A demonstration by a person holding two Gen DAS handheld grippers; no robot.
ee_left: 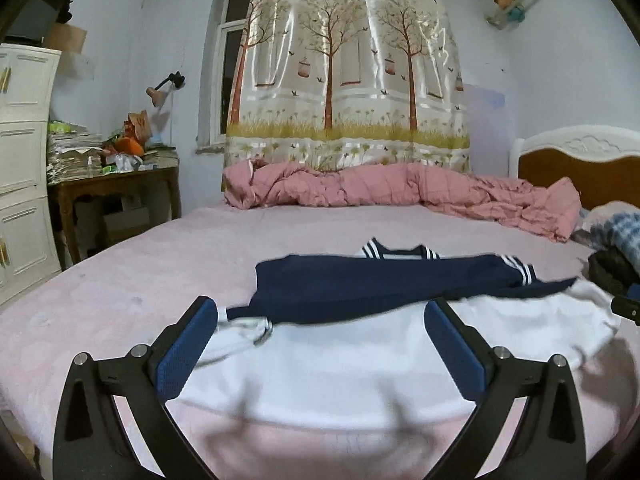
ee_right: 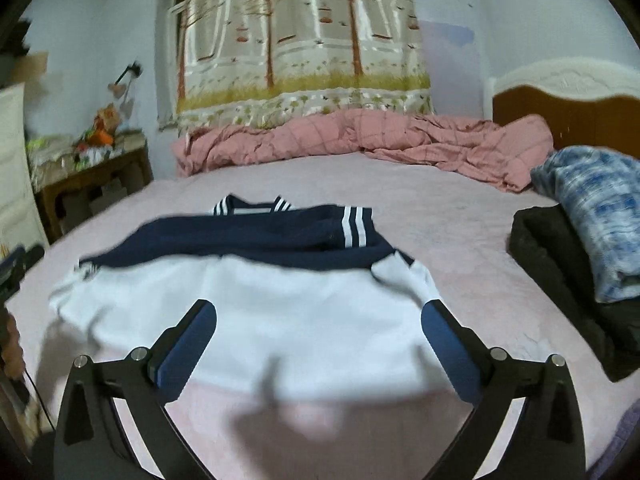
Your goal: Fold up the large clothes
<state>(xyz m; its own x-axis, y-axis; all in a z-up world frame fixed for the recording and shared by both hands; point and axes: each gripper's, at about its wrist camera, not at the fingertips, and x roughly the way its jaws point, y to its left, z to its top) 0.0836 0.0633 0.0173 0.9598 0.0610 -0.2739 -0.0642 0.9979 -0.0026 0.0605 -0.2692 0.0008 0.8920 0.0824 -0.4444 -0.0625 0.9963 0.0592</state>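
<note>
A white and navy shirt [ee_left: 360, 360] lies on the pink bed [ee_left: 120, 300]. Its navy sleeves with white stripes are folded across the upper part, and the white body is nearest me. My left gripper [ee_left: 320, 312] is open and empty, hovering over the shirt's near left part. In the right wrist view the same shirt [ee_right: 260, 320] lies flat, with a striped sleeve cuff [ee_right: 354, 226] on top. My right gripper [ee_right: 320, 312] is open and empty over the shirt's near right part. The other gripper's tip shows at the left edge [ee_right: 16, 264].
A rumpled pink quilt [ee_left: 380, 188] lies along the far side of the bed. A blue plaid cloth [ee_right: 596, 208] sits on a black garment [ee_right: 560, 264] at the right. A cluttered wooden table [ee_left: 116, 184] and white drawers [ee_left: 24, 160] stand at the left. The headboard [ee_left: 580, 160] is at the right.
</note>
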